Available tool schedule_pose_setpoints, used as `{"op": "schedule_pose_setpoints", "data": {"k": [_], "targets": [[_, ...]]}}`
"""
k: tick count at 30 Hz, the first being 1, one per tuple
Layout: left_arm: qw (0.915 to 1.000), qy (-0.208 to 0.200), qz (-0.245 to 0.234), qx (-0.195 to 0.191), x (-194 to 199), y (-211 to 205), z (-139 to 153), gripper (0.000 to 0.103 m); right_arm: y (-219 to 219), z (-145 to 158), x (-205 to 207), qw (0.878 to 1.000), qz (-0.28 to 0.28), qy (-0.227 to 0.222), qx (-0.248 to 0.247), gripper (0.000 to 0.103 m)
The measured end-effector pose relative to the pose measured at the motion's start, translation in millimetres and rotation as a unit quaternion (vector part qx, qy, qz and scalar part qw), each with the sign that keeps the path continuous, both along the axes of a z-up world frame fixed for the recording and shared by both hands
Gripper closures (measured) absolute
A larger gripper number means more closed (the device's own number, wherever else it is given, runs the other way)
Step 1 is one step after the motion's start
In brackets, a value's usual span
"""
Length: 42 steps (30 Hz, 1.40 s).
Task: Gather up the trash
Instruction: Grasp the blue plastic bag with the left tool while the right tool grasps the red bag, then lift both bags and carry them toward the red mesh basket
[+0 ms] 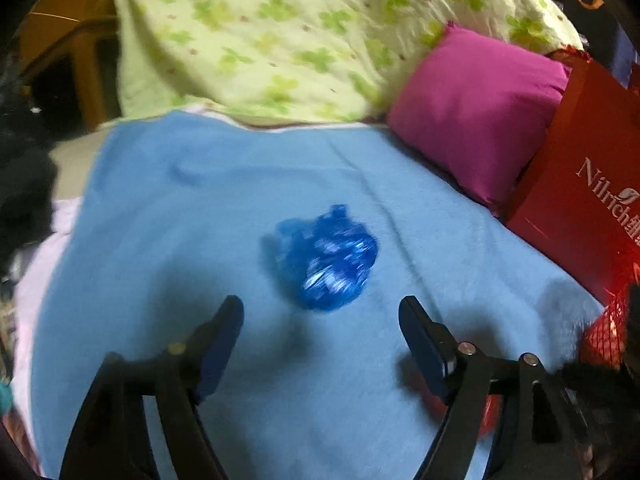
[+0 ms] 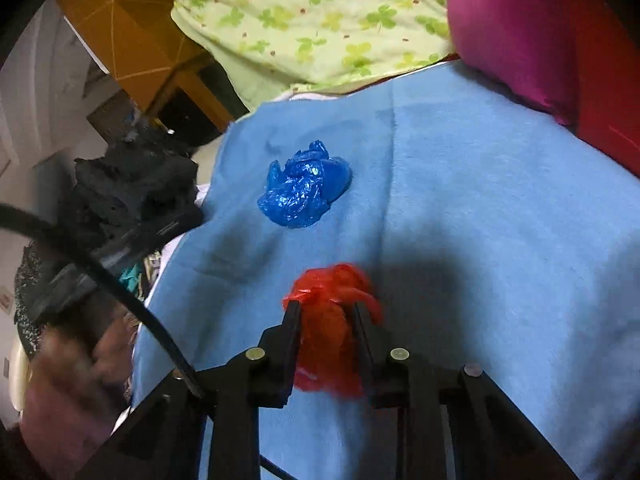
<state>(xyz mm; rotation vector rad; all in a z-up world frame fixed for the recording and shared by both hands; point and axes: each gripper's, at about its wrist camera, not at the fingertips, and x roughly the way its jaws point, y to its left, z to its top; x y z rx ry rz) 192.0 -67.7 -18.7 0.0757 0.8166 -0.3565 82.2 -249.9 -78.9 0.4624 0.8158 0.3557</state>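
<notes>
- Blue fleece blanket (image 1: pixel 200 240) covers the bed surface and fills most of both wrist views.
- Crumpled blue plastic (image 1: pixel 326 262) lies on that blanket; in the left wrist view it sits at about twelve o'clock from the left gripper (image 1: pixel 320 312), just ahead of the fingertips and not between them.
- Left gripper's jaws stand spread wide, with nothing pinched and only blanket showing between them.
- Right gripper (image 2: pixel 326 312) is pressed together on a crumpled red plastic (image 2: pixel 328 328), which bulges out above and below the two fingers.
- In the right wrist view the blue plastic (image 2: pixel 304 192) lies at about eleven o'clock from the held red wad, apart from it.
- A green-flowered quilt (image 1: pixel 280 32) is heaped at twelve o'clock beyond the blanket's far edge.
- A magenta pillow (image 1: pixel 476 112) lies at about two o'clock, touching the blanket.
- A red paper bag (image 1: pixel 588 200) with white lettering stands at three o'clock, just beside the pillow.
- A hand (image 2: pixel 72 364), blurred, shows at eight o'clock in the right wrist view.
</notes>
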Motion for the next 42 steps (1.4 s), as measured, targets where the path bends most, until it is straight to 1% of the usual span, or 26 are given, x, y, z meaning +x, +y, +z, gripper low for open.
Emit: {"op": "schedule_pose_setpoints", "data": {"k": [1,3,4,5,6,8,9,10,11,12,14,16,19,20,21,22,23,25,26,27,29,30,32,34,37,42], "targets": [[1.0,0.007,0.0,-0.001,8,-6,-4,0.023,-2,2,-9,1.0,-0.001,-0.005,-0.003,0.076],[0.9993,0.036,-0.011,-0.006,29,-18,-18,0.022,-3,5,-21,1.0,-0.002,-0.014,-0.018,0.076],[0.9983,0.057,-0.012,0.0,41,-24,-28,0.022,-3,6,-26,0.999,-0.001,-0.017,-0.03,0.076],[0.9977,0.068,-0.001,0.01,50,-28,-37,0.022,1,7,-27,0.999,0.003,-0.017,-0.038,0.076],[0.9974,0.071,0.004,0.012,54,-28,-42,0.022,3,7,-29,0.999,0.005,-0.021,-0.042,0.076],[0.9967,0.081,0.004,0.001,61,-27,-51,0.022,3,11,-28,0.998,0.008,-0.041,-0.038,0.075],[0.9962,0.086,0.005,-0.01,62,-24,-54,0.029,2,14,-27,0.998,0.007,-0.051,-0.034,0.07],[0.996,0.088,0.007,-0.015,62,-21,-55,0.054,1,15,-22,0.998,0.007,-0.053,-0.033,0.065],[0.9953,0.095,0.004,-0.02,64,-18,-58,0.065,2,15,-18,0.998,0.008,-0.05,-0.031,0.037],[0.994,0.106,-0.002,-0.027,66,-15,-60,0.067,2,15,-14,0.998,0.008,-0.055,-0.025,0.018],[0.994,0.104,0.002,-0.036,67,-5,-60,0.071,3,14,-3,0.998,0.007,-0.065,-0.019,0.018],[0.9944,0.099,0.003,-0.037,62,2,-58,0.074,10,10,13,0.998,0.012,-0.048,-0.027,0.019],[0.9947,0.088,0.005,-0.053,44,16,-46,0.074,23,-6,36,0.999,0.02,-0.018,-0.034,0.022],[0.9953,0.084,0.008,-0.048,36,20,-42,0.074,30,-13,43,0.999,0.029,0.002,-0.04,0.034],[0.9962,0.079,0.012,-0.033,26,23,-37,0.074,36,-22,49,0.998,0.038,0.025,-0.046,0.051],[0.9969,0.074,0.014,-0.023,18,26,-34,0.074,40,-27,51,0.998,0.038,0.035,-0.044,0.051],[0.9976,0.066,0.013,-0.017,7,31,-29,0.074,41,-28,50,0.998,0.035,0.033,-0.041,0.051],[0.9988,0.048,0.013,0.0,-15,38,-18,0.074,42,-23,42,0.998,0.026,0.032,-0.039,0.054],[0.999,0.037,0.018,0.016,-28,42,-12,0.074,42,-20,39,0.999,0.024,0.031,-0.036,0.055],[0.9991,0.028,0.022,0.024,-37,46,-7,0.074,41,-14,31,0.999,0.023,0.025,-0.033,0.055],[0.9991,0.012,0.029,0.028,-58,53,8,0.074,42,-1,13,0.999,0.021,0.008,-0.041,0.055],[0.999,0.005,0.033,0.03,-67,56,15,0.074,40,11,-1,0.999,0.017,-0.004,-0.046,0.055],[0.9977,-0.016,0.047,0.046,-88,56,32,0.074,34,29,-22,0.999,0.013,-0.022,-0.042,0.055],[0.9964,-0.034,0.056,0.053,-106,55,47,0.074,29,46,-42,0.998,0.008,-0.041,-0.042,0.055],[0.9945,-0.064,0.06,0.057,-140,47,70,0.074,23,80,-80,0.996,-0.001,-0.077,-0.05,0.055],[0.9911,-0.107,0.054,0.057,-193,31,102,0.073,18,122,-129,0.99,-0.015,-0.127,-0.058,0.055]]}}
